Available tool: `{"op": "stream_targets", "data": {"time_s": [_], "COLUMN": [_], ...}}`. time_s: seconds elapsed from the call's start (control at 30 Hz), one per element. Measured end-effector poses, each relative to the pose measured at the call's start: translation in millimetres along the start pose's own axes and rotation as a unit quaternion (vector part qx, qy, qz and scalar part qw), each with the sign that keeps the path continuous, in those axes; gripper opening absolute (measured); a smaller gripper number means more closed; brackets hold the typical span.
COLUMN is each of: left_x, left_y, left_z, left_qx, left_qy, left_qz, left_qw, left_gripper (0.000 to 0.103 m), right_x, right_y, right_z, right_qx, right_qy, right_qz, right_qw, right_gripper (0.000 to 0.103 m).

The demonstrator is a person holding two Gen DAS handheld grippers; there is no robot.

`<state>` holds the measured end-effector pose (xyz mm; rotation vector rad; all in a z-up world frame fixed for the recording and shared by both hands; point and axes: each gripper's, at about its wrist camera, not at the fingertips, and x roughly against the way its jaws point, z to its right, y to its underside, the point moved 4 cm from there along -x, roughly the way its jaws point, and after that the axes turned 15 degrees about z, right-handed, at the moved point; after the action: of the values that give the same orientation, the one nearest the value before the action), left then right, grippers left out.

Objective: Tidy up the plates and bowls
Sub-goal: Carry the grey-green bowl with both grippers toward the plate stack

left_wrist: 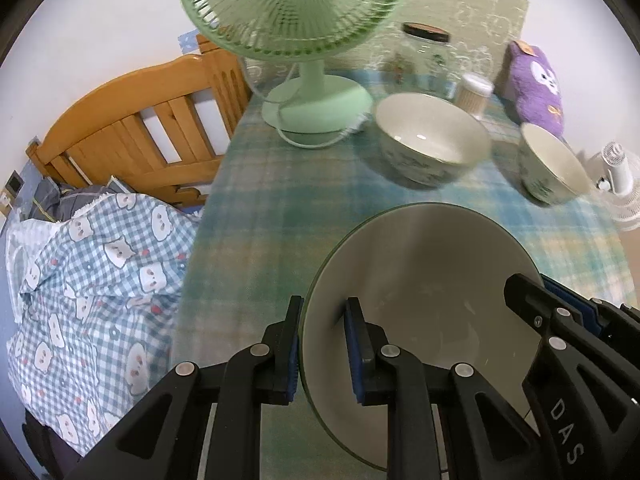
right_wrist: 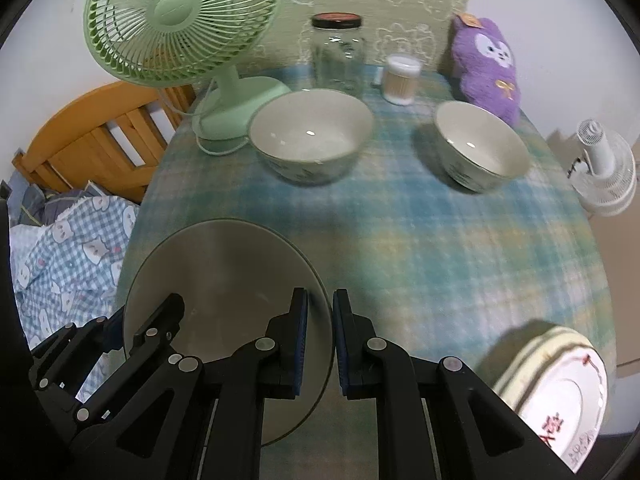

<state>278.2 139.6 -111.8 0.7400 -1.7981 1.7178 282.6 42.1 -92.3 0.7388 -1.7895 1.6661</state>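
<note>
A large plain grey-green plate (left_wrist: pixel 432 280) (right_wrist: pixel 224 264) is held over the near part of the checked tablecloth. My left gripper (left_wrist: pixel 325 344) is shut on its left rim, one finger on each face. My right gripper (right_wrist: pixel 320 340) is shut on its right rim; it also shows in the left wrist view (left_wrist: pixel 560 320). Two white bowls with a green pattern stand farther back: a large one (left_wrist: pixel 432 136) (right_wrist: pixel 312 132) and a smaller one (left_wrist: pixel 554 164) (right_wrist: pixel 480 144). A stack of white plates with red marks (right_wrist: pixel 560 392) sits at the near right table edge.
A green desk fan (right_wrist: pixel 180 28) stands at the back left with its cord on the cloth. A glass jar (right_wrist: pixel 338 52), a cotton-swab tub (right_wrist: pixel 402 80) and a purple plush (right_wrist: pixel 488 68) line the back. A wooden bed frame (left_wrist: pixel 140 120) and bedding lie left; a white fan (right_wrist: pixel 604 172) is right.
</note>
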Motion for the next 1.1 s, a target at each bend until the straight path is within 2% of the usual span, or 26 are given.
{"op": "stream_targets", "data": {"time_s": [0.33,0.57,1.0,1.1], "left_x": [32.8,47.8,58.3,58.3], "left_y": [33.1,58.1,82.3,84.1], "left_z": [44.5,65.0,81.3,81.9], "left_qx": [-0.005,-0.019,-0.022,-0.029], "left_qy": [0.008,0.010,0.032,0.030], "left_qz": [-0.012,-0.024,-0.044,-0.043], "left_qw": [0.9999,0.9995,0.9983,0.9982], "left_gripper": [0.018,0.018,0.018,0.018], "right_x": [35.2,49.1,55.5,56.5], "right_y": [38.5,71.7,96.2,97.7], "right_z": [47.4,69.2,86.9,84.5], "right_qx": [-0.009,-0.018,-0.013,-0.004], "right_qy": [-0.003,-0.004,0.010,0.017], "right_qz": [-0.014,-0.039,-0.061,-0.054], "right_qw": [1.000,0.999,0.998,0.998], "right_gripper": [0.016,0.016,0.016,0.016]}}
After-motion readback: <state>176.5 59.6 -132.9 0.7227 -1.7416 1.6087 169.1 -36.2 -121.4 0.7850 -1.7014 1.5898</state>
